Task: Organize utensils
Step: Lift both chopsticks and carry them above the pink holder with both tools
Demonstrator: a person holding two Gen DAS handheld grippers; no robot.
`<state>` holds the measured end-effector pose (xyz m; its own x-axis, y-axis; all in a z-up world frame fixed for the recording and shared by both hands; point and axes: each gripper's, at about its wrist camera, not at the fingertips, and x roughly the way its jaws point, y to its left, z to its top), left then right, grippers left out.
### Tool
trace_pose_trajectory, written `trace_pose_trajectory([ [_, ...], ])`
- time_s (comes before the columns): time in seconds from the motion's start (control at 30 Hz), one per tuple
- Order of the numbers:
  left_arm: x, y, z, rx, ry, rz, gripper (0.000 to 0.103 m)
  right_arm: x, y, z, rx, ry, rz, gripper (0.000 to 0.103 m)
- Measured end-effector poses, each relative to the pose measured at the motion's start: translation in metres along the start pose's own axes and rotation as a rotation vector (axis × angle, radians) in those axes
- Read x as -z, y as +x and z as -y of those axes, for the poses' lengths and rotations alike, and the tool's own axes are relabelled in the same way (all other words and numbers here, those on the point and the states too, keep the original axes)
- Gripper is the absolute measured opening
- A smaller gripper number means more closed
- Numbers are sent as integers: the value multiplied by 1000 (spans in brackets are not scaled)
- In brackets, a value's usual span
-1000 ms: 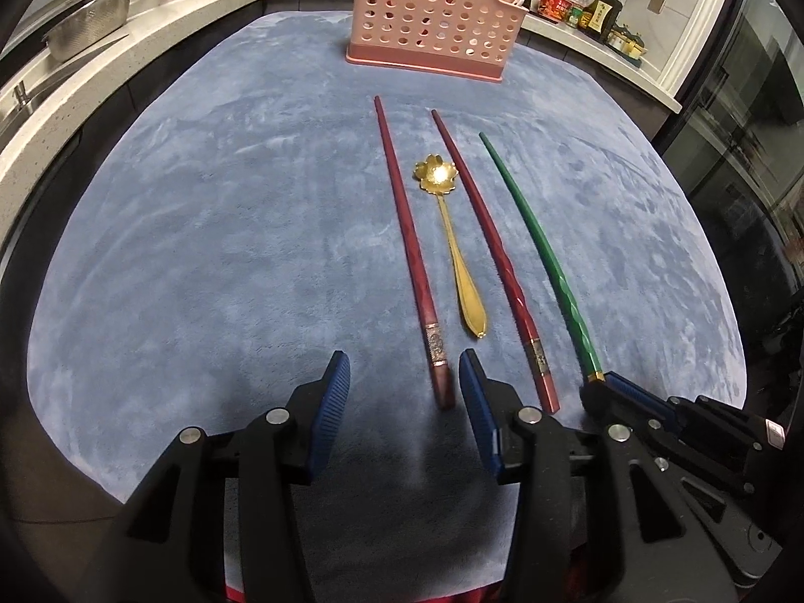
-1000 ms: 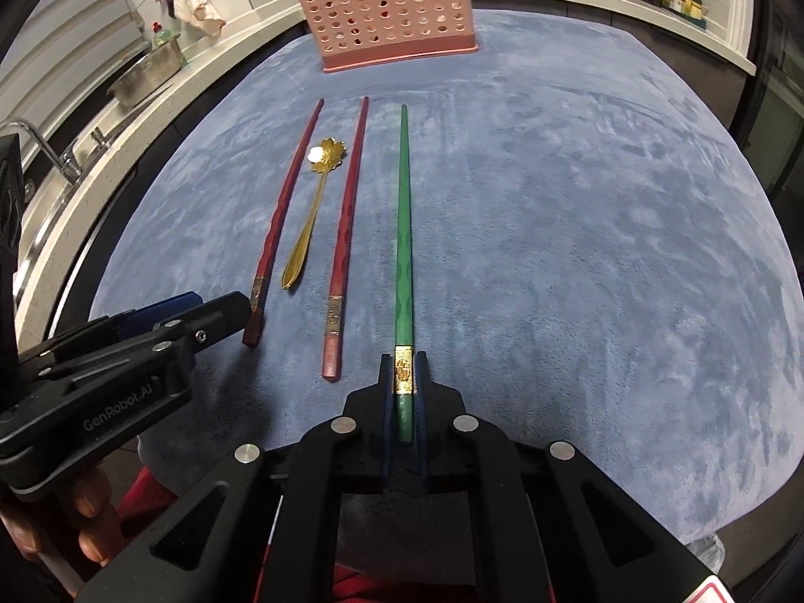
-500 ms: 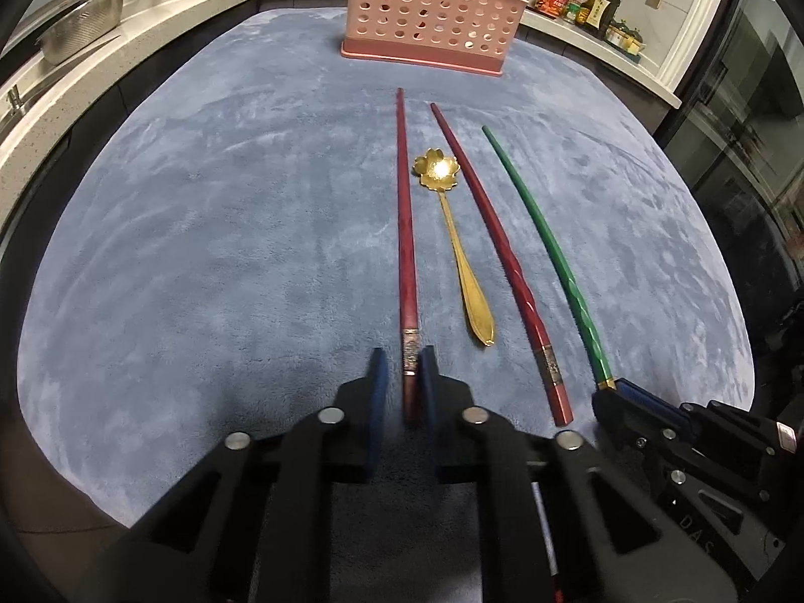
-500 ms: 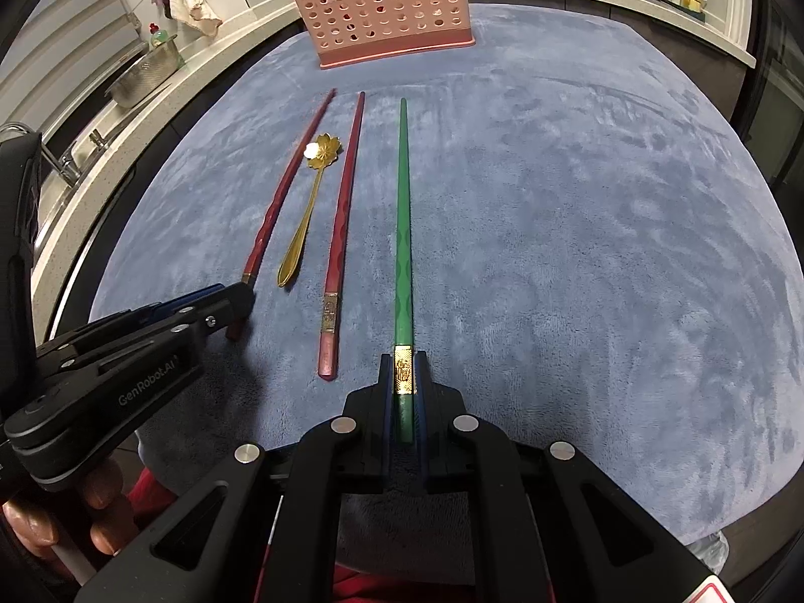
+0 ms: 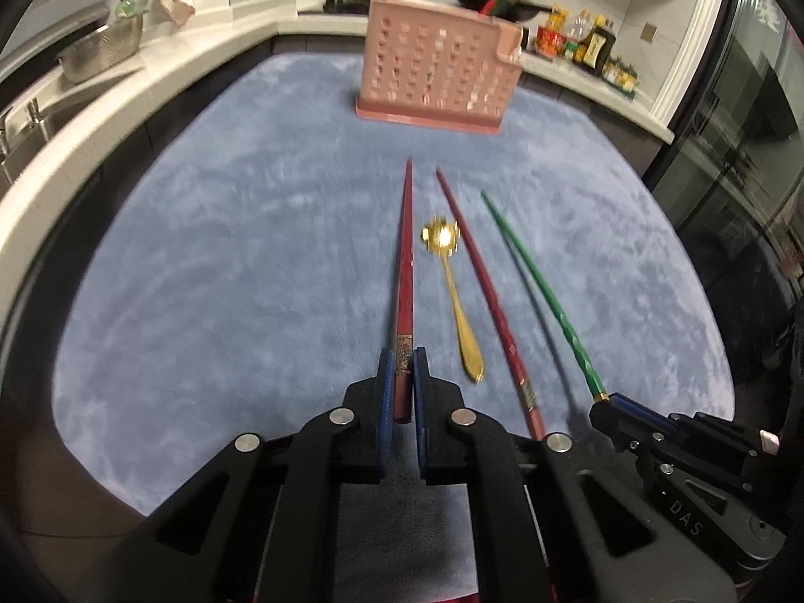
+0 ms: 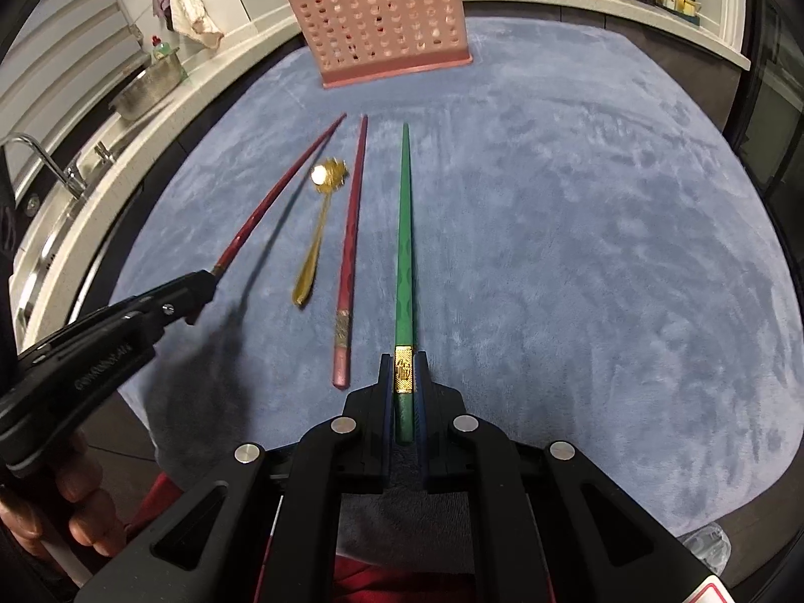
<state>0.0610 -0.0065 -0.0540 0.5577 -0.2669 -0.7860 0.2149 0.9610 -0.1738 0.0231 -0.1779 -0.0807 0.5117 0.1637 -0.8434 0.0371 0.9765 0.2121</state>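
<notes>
— Where are the chopsticks relative to the pink utensil holder (image 5: 436, 75)?

— All on the near side of it, on the blue cloth (image 5: 226, 251), their long axes running toward the holder, thin tips nearest it. The left gripper (image 5: 402, 377) is closing, its pads already pressing on the butt end of the leftmost red chopstick (image 5: 405, 271), just behind the patterned band. From the right wrist view that stick's held end is off the cloth, casting a shadow, tip angled toward the holder.

— And the other hand?

— The right gripper (image 6: 403, 382) is clenched on the green chopstick (image 6: 403, 251) at its gold band; the stick points straight toward the holder.

— What lies between them?

— A gold spoon (image 5: 455, 296), flower-shaped bowl toward the holder, and the second red chopstick (image 5: 490, 301), both loose on the cloth.
</notes>
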Motion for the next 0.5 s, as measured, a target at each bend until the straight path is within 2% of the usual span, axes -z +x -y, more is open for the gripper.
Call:
trace_pose_trajectory([
  [0.5,-68,-69,-3,15,-13,193,7,-58,-78,-1,-24,25,210,7],
])
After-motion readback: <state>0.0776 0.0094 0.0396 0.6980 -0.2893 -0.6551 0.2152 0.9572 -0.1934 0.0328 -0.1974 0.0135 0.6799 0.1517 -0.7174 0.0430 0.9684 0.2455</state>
